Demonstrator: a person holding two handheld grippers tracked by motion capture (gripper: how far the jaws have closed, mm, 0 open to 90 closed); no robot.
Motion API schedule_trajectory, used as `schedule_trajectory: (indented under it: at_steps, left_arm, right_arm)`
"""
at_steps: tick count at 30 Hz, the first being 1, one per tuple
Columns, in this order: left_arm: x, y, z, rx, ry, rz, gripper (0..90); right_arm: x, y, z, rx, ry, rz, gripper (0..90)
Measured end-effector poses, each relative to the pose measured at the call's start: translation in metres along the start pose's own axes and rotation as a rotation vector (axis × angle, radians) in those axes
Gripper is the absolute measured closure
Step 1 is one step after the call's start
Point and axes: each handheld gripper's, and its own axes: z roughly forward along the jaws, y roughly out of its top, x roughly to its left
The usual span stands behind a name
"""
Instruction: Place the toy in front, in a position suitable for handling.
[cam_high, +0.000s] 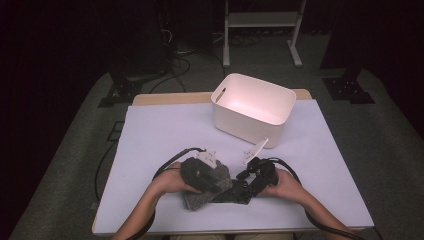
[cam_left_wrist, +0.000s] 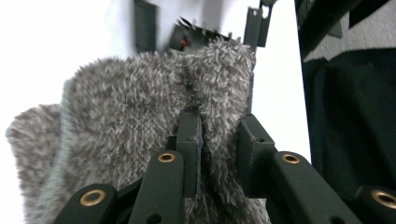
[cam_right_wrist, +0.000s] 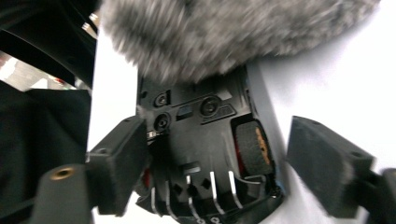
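Left gripper (cam_left_wrist: 219, 140) clamped on fuzzy grey fleece cloth (cam_left_wrist: 140, 126). Right gripper (cam_right_wrist: 215, 172) jaws wide apart, black plastic toy-car chassis (cam_right_wrist: 205, 154) between them, unpinched.

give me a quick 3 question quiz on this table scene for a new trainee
1. True or false: the left gripper is shut on the grey fuzzy cloth.
2. What lies between the right gripper's open jaws?
A. a black toy car, underside up
B. a white spoon
C. a glass jar
3. Fill in: the white bin stands on the ______ side of the table, away from the person.

Key:
1. True; its pads pinch a fold of the cloth.
2. A; the black toy car shows a wheel and chassis screws, and the jaws stand apart on either side of it without pressing.
3. Far.
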Motion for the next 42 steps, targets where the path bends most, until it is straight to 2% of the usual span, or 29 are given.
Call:
schedule_trajectory:
  at_steps: [3, 6, 7, 13, 16, 17, 19, 20, 22, 26, 27, 29, 34, 35, 36, 37, 39, 42]
  left_arm:
    - [0.003, 0.002, -0.004, 0.0, 0.027, -0.009, 73.4]
    - [0.005, 0.003, -0.006, -0.007, 0.032, -0.02, 73.4]
    - [0.009, 0.005, -0.007, -0.011, 0.05, -0.039, 73.4]
    - [0.016, 0.01, -0.004, -0.012, 0.061, -0.07, 70.9]
    - [0.018, 0.014, -0.002, 0.006, 0.049, -0.078, 69.2]
    - [0.018, 0.014, -0.002, 0.006, 0.049, -0.078, 67.9]
    - [0.019, 0.017, 0.0, 0.023, 0.035, -0.086, 66.8]
    - [0.018, 0.019, 0.001, 0.03, 0.027, -0.084, 65.7]
    - [0.018, 0.021, 0.0, 0.036, 0.016, -0.087, 65.4]
    - [0.015, 0.022, 0.006, 0.069, -0.02, -0.083, 66.2]
    - [0.013, 0.021, 0.007, 0.071, -0.021, -0.067, 68.1]
    - [0.012, 0.02, 0.006, 0.061, -0.025, -0.076, 70.5]
    - [0.005, 0.018, 0.001, 0.039, -0.037, -0.046, 71.0]
    - [0.002, 0.018, -0.001, 0.035, -0.04, -0.036, 71.0]
    - [-0.003, 0.018, -0.003, 0.029, -0.036, -0.017, 71.0]
    - [-0.003, 0.018, -0.003, 0.029, -0.036, -0.017, 70.9]
    - [-0.01, 0.015, -0.006, 0.011, -0.052, -0.003, 71.0]
    - [-0.014, 0.013, -0.009, -0.001, -0.075, 0.019, 70.9]
  right_arm:
    - [-0.001, -0.002, 0.0, -0.012, 0.037, 0.011, 27.1]
    - [0.0, -0.003, 0.001, -0.018, 0.041, 0.002, 27.6]
    - [0.003, -0.003, 0.001, -0.021, 0.028, -0.014, 28.2]
    - [0.015, -0.003, 0.001, -0.029, -0.026, -0.09, 29.6]
    - [0.022, -0.005, 0.0, -0.043, -0.059, -0.132, 30.0]
    - [0.022, -0.005, 0.0, -0.043, -0.059, -0.132, 30.0]
    - [0.027, -0.005, 0.0, -0.049, -0.088, -0.171, 30.5]
    - [0.033, -0.006, 0.0, -0.053, -0.118, -0.21, 30.7]
    - [0.036, -0.006, 0.0, -0.055, -0.138, -0.238, 30.9]
    - [0.043, -0.007, 0.0, -0.058, -0.167, -0.276, 31.1]
    - [0.046, -0.008, 0.0, -0.06, -0.18, -0.288, 31.2]
    - [0.047, -0.009, -0.001, -0.066, -0.182, -0.3, 31.4]
    - [0.049, -0.008, -0.004, -0.07, -0.172, -0.287, 32.0]
    - [0.047, -0.008, -0.005, -0.068, -0.169, -0.275, 29.1]
    - [0.045, -0.01, -0.004, -0.06, -0.148, -0.239, 27.7]
    - [0.045, -0.011, -0.004, -0.055, -0.135, -0.232, 27.6]
    - [0.046, -0.013, -0.001, -0.049, -0.125, -0.232, 28.5]
    - [0.049, -0.015, 0.004, -0.028, -0.119, -0.242, 30.9]
